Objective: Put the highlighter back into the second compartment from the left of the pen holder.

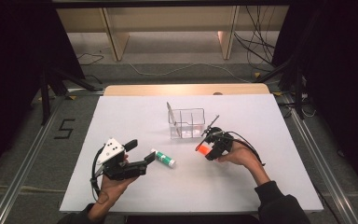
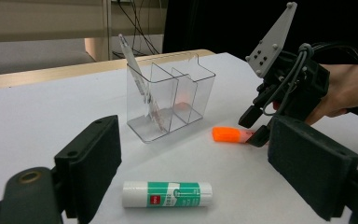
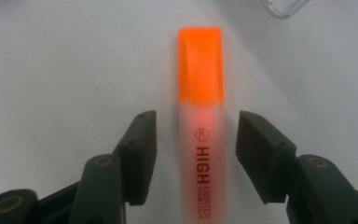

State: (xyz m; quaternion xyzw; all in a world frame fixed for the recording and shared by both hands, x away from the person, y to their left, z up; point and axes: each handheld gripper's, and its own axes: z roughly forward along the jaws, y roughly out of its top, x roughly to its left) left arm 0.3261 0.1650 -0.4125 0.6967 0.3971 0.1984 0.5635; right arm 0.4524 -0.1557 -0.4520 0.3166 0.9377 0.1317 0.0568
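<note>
Highlighter [image 1: 203,149], orange-capped, lies on the white table [image 1: 135,112] just in front of the clear organizer [image 1: 186,123]; from the high view we see our right gripper [image 1: 209,148] lowered over it, while our left gripper [image 1: 150,157] rests near the glue stick [image 1: 163,158], jaws apart.

From the left gripper view, we see its jaws standing wide with nothing between them, the glue stick [image 2: 167,194] lying ahead, and a pen [image 2: 137,81] leaning in the organizer [image 2: 170,95].

From the right gripper view, our jaws flank the highlighter [image 3: 199,116] on both sides, with small gaps left, not pressing it.
</note>
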